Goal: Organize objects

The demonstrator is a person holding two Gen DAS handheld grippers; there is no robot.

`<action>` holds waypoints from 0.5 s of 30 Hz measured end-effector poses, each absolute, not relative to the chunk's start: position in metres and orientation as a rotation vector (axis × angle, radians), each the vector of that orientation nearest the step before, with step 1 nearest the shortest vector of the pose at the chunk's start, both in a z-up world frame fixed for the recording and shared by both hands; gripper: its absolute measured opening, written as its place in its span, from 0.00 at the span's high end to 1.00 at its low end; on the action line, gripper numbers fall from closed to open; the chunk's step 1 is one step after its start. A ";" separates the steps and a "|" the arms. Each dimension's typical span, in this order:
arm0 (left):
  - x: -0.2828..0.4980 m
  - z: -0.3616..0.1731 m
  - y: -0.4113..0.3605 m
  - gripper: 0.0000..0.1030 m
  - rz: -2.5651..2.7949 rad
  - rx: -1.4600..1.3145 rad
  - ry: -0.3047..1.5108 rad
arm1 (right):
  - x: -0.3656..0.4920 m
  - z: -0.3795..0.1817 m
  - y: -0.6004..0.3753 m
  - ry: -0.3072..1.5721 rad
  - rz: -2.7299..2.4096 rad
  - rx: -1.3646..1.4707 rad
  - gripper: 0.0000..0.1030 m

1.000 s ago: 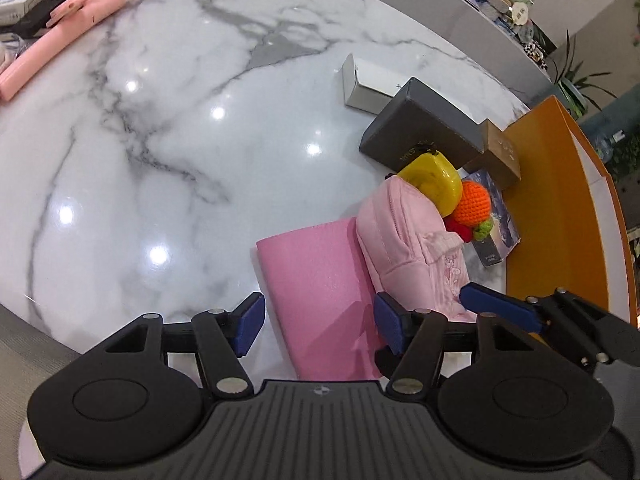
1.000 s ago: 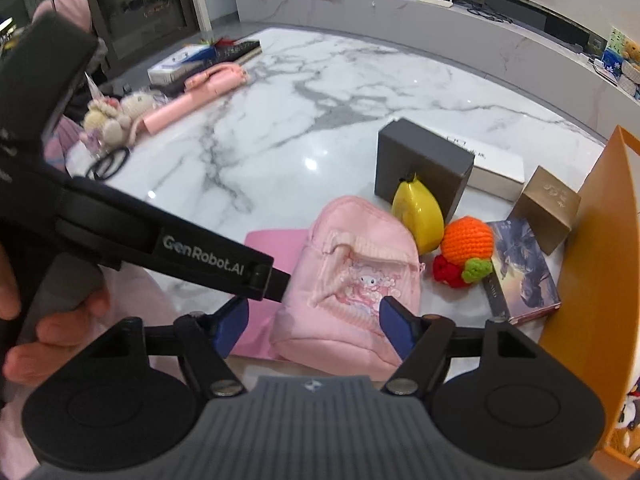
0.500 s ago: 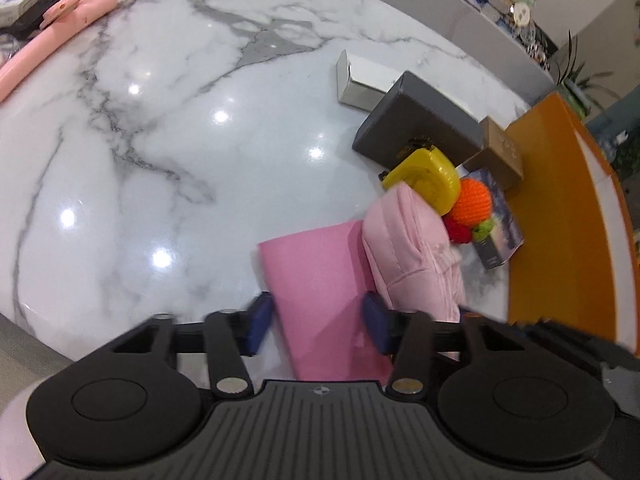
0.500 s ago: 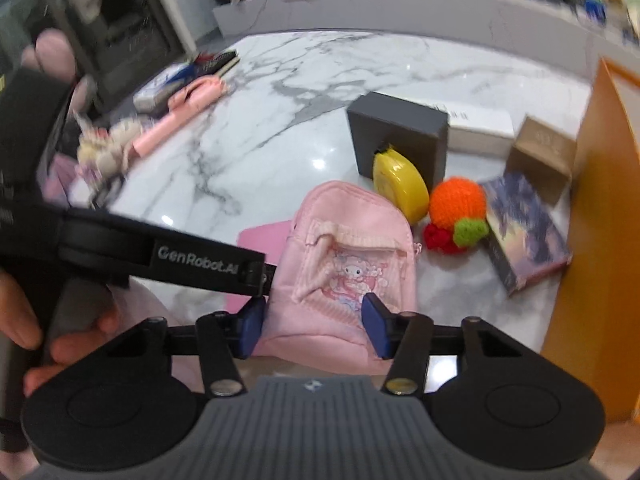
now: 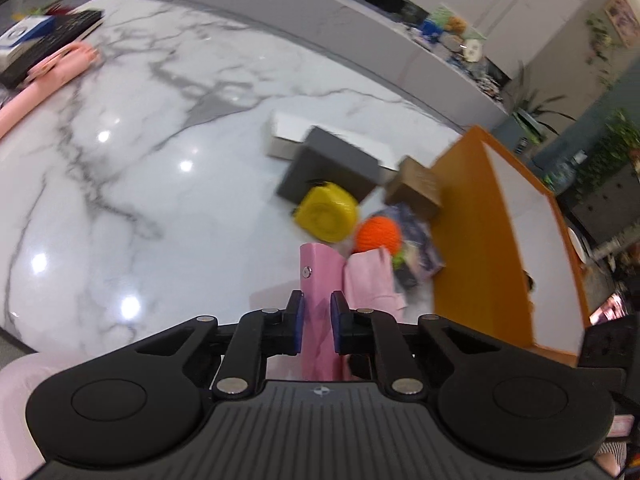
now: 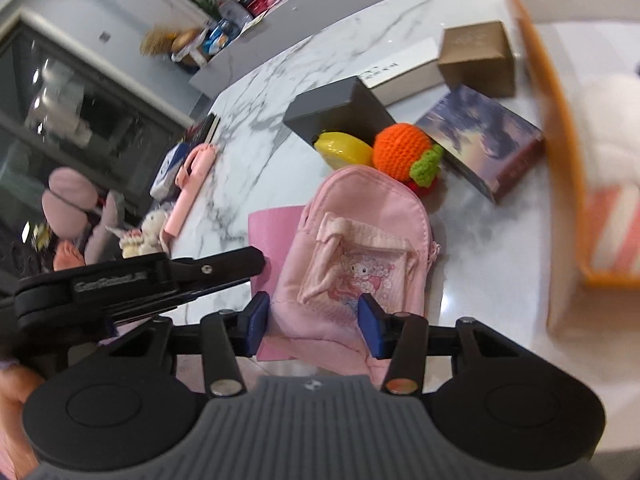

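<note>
My left gripper point(image 5: 317, 322) is shut on a flat pink notebook point(image 5: 318, 280) and holds it on edge above the marble table point(image 5: 140, 160). In the right wrist view the notebook point(image 6: 272, 232) lies partly under a small pink backpack point(image 6: 356, 240). My right gripper point(image 6: 314, 324) is closed against the sides of the backpack's lower end. The backpack also shows in the left wrist view point(image 5: 370, 280), right of the notebook. A yellow tape measure point(image 5: 326, 212) and an orange crochet fruit point(image 5: 378, 234) lie just beyond.
A dark grey box point(image 5: 332, 168), a white box point(image 5: 288, 136), a brown box point(image 5: 416, 188) and a printed box point(image 6: 480, 140) stand behind. An orange bin point(image 5: 480, 232) stands at the right. A pink selfie stick point(image 5: 44, 80) and plush toys point(image 6: 140, 232) lie at the left.
My left gripper closed on the pink notebook and tipped it up on edge. My right gripper narrowed onto the backpack and tilted toward the orange bin.
</note>
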State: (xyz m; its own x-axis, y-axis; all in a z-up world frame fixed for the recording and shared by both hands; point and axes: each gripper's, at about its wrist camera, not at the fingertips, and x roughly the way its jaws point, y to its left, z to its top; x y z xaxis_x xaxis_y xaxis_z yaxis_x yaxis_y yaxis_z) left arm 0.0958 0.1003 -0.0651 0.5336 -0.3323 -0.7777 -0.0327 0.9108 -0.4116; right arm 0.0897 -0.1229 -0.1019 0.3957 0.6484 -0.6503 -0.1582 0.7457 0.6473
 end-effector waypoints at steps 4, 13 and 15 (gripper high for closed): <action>0.093 -0.064 0.086 0.85 -0.201 -0.369 1.002 | 0.078 -0.107 -0.143 1.044 0.510 0.661 0.51; 0.083 -0.065 0.067 0.85 -0.257 -0.439 1.008 | 0.056 -0.121 -0.179 1.014 0.468 0.848 0.51; 0.082 -0.066 0.059 0.84 -0.258 -0.425 1.024 | 0.051 -0.123 -0.186 1.009 0.467 0.883 0.51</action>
